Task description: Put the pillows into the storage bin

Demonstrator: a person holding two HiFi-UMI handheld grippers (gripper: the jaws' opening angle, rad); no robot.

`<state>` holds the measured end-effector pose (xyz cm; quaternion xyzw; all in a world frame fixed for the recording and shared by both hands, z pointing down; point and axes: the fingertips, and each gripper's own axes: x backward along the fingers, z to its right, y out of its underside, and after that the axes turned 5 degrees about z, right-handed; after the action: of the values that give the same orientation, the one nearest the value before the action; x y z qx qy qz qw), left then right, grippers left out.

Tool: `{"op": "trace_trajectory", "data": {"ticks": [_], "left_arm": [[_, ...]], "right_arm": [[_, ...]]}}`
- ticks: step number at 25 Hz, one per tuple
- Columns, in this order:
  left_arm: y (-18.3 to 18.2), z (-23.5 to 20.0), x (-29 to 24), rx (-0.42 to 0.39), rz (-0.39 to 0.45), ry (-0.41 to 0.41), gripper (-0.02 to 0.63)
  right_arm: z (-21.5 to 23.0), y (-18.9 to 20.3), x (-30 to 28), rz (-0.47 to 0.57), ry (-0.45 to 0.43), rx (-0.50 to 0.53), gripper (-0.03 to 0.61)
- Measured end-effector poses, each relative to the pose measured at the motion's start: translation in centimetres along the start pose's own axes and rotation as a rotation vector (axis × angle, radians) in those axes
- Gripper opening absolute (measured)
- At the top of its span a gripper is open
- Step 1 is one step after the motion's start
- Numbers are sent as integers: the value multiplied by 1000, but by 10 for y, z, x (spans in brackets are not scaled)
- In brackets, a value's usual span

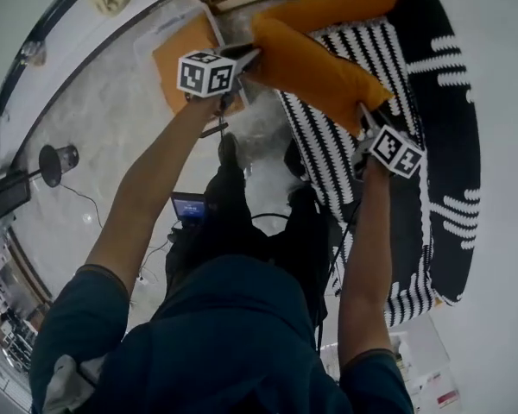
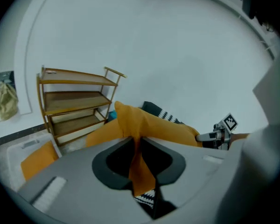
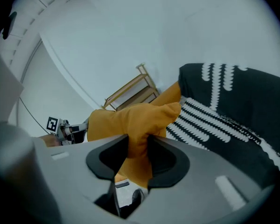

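Black-and-white knitted cover (image 1: 436, 102): ribbed stripes with wavy bands, draped over a long seat. It fills the right side of the head view.

Wooden shelf rack (image 2: 74, 101): three slatted tiers on thin rails, standing against the white wall.

Pale bin (image 2: 14, 155): low, on the speckled grey floor left of the rack. An orange cushion (image 2: 37, 158) lies inside it.

Orange pillow (image 1: 315, 72): soft plain fabric, a plump oblong. It hangs in the air above the near edge of the knitted cover, stretched between both claws and well apart from the bin. A second orange pillow (image 1: 328, 7) lies behind it on the cover.

Left gripper (image 1: 249, 59): jaws nearly together, pinching one corner of the orange pillow. The fabric is gathered into a thin fold between the pads (image 2: 151, 164).

Right gripper (image 1: 367, 117): jaws set a little wider, clamped on the opposite end. A thicker bunch of cloth bulges out above its dark pads (image 3: 161, 160).
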<state>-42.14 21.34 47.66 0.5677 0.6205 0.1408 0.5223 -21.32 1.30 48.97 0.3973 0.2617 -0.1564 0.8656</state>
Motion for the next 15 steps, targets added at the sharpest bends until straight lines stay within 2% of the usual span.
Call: {"op": "trace_trajectory", "data": {"ticks": [4, 8, 15], "left_arm": [[14, -89, 73, 79, 47, -111, 49], [44, -168, 144, 187, 90, -224, 44], [129, -283, 239, 390, 112, -390, 37]], "right_arm": [[-75, 27, -75, -87, -66, 42, 143], [-145, 59, -144, -194, -122, 101, 144], [-236, 137, -253, -390, -174, 212, 144]]}}
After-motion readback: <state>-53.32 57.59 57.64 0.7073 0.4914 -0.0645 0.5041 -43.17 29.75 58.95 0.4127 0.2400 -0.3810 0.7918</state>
